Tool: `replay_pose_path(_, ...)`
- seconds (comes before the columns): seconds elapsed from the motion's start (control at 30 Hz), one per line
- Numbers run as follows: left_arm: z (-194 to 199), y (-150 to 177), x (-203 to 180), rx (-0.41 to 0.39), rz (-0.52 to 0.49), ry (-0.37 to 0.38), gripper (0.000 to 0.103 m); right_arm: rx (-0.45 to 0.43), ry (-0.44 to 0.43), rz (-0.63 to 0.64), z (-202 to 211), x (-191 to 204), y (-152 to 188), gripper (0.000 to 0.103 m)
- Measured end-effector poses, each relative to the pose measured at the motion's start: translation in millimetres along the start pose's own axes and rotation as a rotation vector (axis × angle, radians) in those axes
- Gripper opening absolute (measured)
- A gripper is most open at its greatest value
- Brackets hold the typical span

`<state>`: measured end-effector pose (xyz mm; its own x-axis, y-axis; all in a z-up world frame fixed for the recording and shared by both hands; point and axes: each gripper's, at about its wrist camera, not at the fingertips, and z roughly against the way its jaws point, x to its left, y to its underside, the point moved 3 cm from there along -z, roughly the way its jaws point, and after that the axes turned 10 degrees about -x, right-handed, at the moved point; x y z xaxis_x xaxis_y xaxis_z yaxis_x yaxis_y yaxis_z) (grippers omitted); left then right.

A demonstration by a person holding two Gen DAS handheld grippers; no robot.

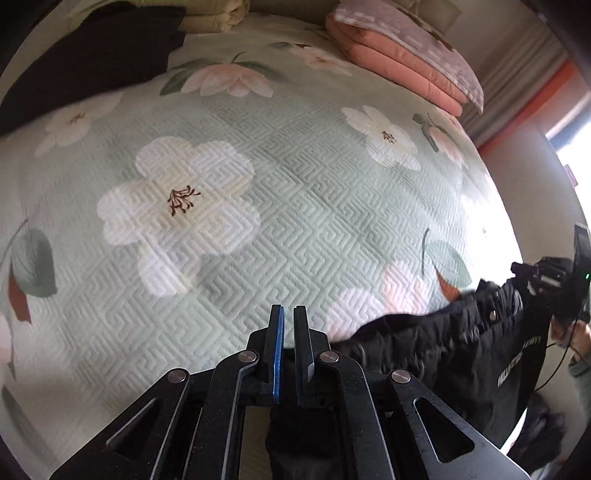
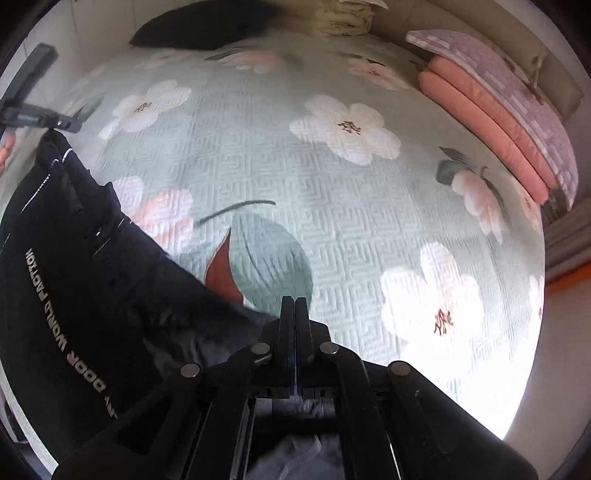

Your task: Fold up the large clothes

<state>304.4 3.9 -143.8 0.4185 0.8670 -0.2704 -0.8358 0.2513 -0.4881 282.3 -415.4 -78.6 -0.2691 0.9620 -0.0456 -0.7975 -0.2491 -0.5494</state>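
While the black garment point(image 2: 74, 280) is hanging stretched between the two grippers above the near edge of the bed, white capital lettering is showing along one of its panels. From the right wrist view the readable part is running "DOOR WORLD FACTION", with further letters before it blurred and cut off. From the left wrist view the same line of print is appearing on the garment point(image 1: 480, 354) but is too small and smeared to be read. A small metal snap or rivet is glinting near the gathered top band, which is looking like an elastic waist.

The left gripper point(image 1: 289, 314) is pointing steeply down at the quilt, its jaws drawn nearly together and pinching dark cloth low between them, with a blue pad lining one finger. The right gripper point(image 2: 295, 306) is likewise closed, its fingers pressed together, gripping the garment's edge, whose fabric is bunching beneath them.

No writing is showing on the mint green bedspread point(image 1: 295, 192), which is carrying a quilted key pattern with large white and pink flowers. No containers are in sight; at the far side of the bed a folded salmon-pink quilt with a lilac patterned face point(image 1: 406, 55) is lying stacked, a pale yellow folded blanket point(image 1: 214, 14) is sitting beside it, and another dark cloth point(image 1: 88, 55) is lying at the far left corner.
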Motion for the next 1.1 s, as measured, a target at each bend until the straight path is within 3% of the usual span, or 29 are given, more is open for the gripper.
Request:
replay_pose_path(0.03, 6, 3, -6, -0.005, -0.005, -0.001, 0.005, -0.031, -0.007, -0.041, 13, -4, 3, 0.006)
replay_pose_path(0.1, 27, 3, -23, -0.05, -0.026, 0.0, 0.007, -0.081, 0.007, -0.092, 38, -6, 3, 0.028)
replay_pose_path(0.17, 50, 2, -40, -0.081, -0.034, 0.0, 0.014, -0.144, 0.027, -0.119, 72, 0, 3, 0.038)
replay_pose_path(0.3, 96, 13, -88, -0.143, -0.078, 0.019, 0.037, -0.183, 0.042, -0.14, 126, 33, 8, 0.038)
replay_pose_path(0.37, 111, 29, -111, -0.157, -0.091, 0.036, 0.043, -0.17, 0.04, -0.169, 145, 48, 23, 0.038)
replay_pose_path(0.5, 116, 77, -150, -0.117, -0.073, 0.077, 0.044, -0.114, -0.012, -0.305, 160, 73, 62, 0.038)
replay_pose_path(0.6, 99, 118, -173, -0.075, -0.073, 0.039, 0.044, -0.085, -0.02, -0.353, 148, 91, 85, 0.038)
replay_pose_path(0.73, 49, 143, -169, 0.003, -0.048, -0.051, 0.044, -0.047, 0.015, -0.429, 86, 88, 100, 0.039)
replay_pose_path(0.8, 21, 139, -145, -0.018, 0.05, -0.076, 0.046, -0.009, 0.009, -0.47, 44, 79, 101, 0.05)
replay_pose_path(0.87, 7, 127, -125, -0.049, 0.13, -0.056, 0.046, 0.046, -0.001, -0.531, 4, 69, 98, 0.054)
replay_pose_path(0.97, -14, 109, -100, -0.081, 0.17, -0.117, 0.046, 0.045, 0.051, -0.523, -16, 62, 77, 0.062)
replay_pose_path(1.1, -33, 101, -76, -0.081, 0.256, -0.065, 0.046, 0.056, 0.033, -0.56, -33, 51, 73, 0.066)
